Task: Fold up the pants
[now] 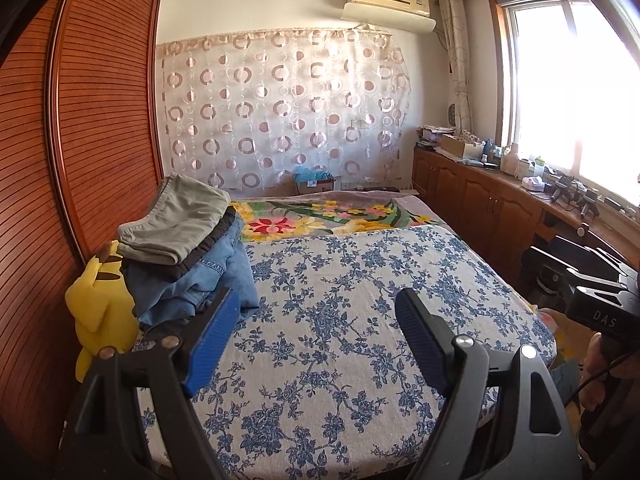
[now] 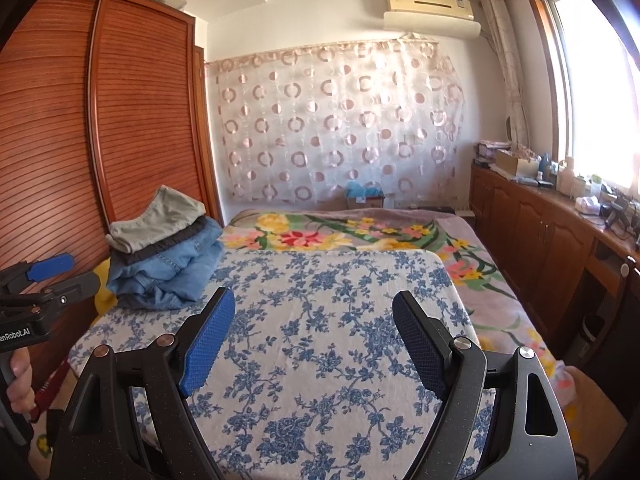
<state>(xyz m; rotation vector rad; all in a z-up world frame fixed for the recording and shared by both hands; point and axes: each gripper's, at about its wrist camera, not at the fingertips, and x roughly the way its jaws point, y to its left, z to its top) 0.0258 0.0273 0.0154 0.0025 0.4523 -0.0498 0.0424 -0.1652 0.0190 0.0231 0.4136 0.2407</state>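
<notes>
Nearest the cameras, the left gripper (image 1: 316, 344) and the right gripper (image 2: 314, 346) both hang above the bed with their blue-padded fingers (image 1: 210, 344) spread wide and nothing between them. Below them the blue-flowered sheet (image 1: 340, 320) lies flat and bare across the near part of the bed (image 2: 500, 308). Further back, on the left side against the wooden wardrobe (image 1: 104, 120), sits a stack of pants (image 1: 188, 248): a grey-green pair (image 2: 158, 222) folded on top, a dark pair under it, and blue denim (image 2: 172, 276) at the bottom, its lower layers looking looser and more rumpled. A yellow plush toy (image 1: 102, 308) leans just beside the stack. This scene fits two stages alike: a pile waiting to be folded, or folded pairs already stacked aside. So I cannot judge how far the work has got. If a pair is to be taken, the fingers should close on one garment only, near its waistband edge, so the rest of the stack does not slide. Beyond lies the flowered blanket (image 2: 320, 236).
</notes>
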